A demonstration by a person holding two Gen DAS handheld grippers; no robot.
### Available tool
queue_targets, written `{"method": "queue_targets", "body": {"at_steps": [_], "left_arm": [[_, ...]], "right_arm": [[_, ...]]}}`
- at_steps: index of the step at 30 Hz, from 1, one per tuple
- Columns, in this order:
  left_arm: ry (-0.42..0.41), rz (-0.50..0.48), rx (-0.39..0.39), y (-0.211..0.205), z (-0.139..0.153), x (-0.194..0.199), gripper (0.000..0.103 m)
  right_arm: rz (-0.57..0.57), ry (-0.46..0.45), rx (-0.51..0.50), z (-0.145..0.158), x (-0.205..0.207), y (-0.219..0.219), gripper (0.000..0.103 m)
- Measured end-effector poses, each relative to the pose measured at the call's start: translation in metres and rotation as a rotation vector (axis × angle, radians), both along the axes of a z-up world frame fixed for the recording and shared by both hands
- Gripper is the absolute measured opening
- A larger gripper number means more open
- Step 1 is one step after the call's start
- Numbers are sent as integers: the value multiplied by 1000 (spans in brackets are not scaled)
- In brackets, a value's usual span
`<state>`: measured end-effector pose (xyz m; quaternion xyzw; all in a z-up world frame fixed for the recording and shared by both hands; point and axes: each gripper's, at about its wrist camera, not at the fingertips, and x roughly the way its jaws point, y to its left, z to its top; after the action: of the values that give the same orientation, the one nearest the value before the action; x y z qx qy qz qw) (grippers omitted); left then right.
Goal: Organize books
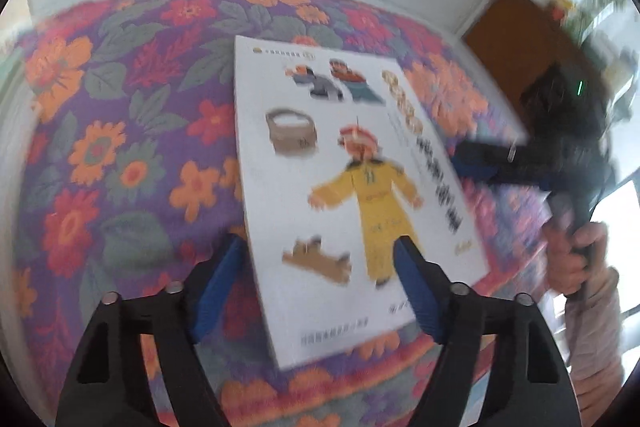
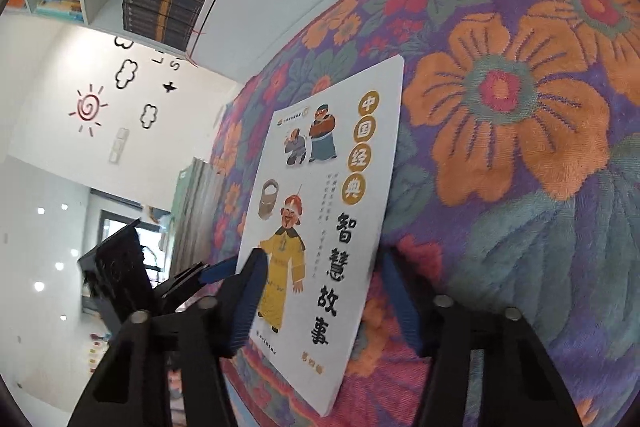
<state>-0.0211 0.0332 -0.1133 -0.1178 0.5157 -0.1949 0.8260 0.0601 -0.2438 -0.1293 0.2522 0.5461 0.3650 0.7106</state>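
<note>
Both grippers straddle the book (image 1: 352, 187) lying flat on the floral cloth (image 1: 120, 131): left gripper (image 1: 320, 267) half open over its 6 o'clock corner, right gripper (image 2: 320, 291) half open across its 3 o'clock edge, whether pads touch unclear.

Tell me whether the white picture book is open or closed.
Closed. The book lies flat on the floral cloth, its front cover facing up, whole, with no inner pages showing.

White book (image 2: 320, 227) cover — "中国经典 智慧故事" — "第四册"
</note>
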Motion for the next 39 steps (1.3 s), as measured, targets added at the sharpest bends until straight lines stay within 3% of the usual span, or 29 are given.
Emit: {"method": "queue_targets", "body": {"at_steps": [4,6,8,11,12,14,22,31,39], "left_arm": [[86,56,-145,23,-6,28,52],[119,91,-174,32,-10,36,36],[113,106,-149,32,-12,40,23],[94,127,-146,32,-14,44,23],[99,135,-149,32,-15,45,23],[95,138,-115,27,-13,45,23],[104,153,43,4,5,39,23],[36,116,3,21,46,4,23],[-33,108,-31,59,90,-17,23]], "right_arm": [[63,-25,-3,0,5,5,52],[76,-34,-15,1,7,9,52],[81,-30,-14,0,11,10,52],[53,-8,-20,-8,19,9,33],[35,3,-24,-11,22,7,16],[1,53,23,-22,28,0,10],[11,-44,-160,7,6,20,17],[34,-85,-198,49,-27,31,16],[70,-238,-240,106,-62,67,16]]}}
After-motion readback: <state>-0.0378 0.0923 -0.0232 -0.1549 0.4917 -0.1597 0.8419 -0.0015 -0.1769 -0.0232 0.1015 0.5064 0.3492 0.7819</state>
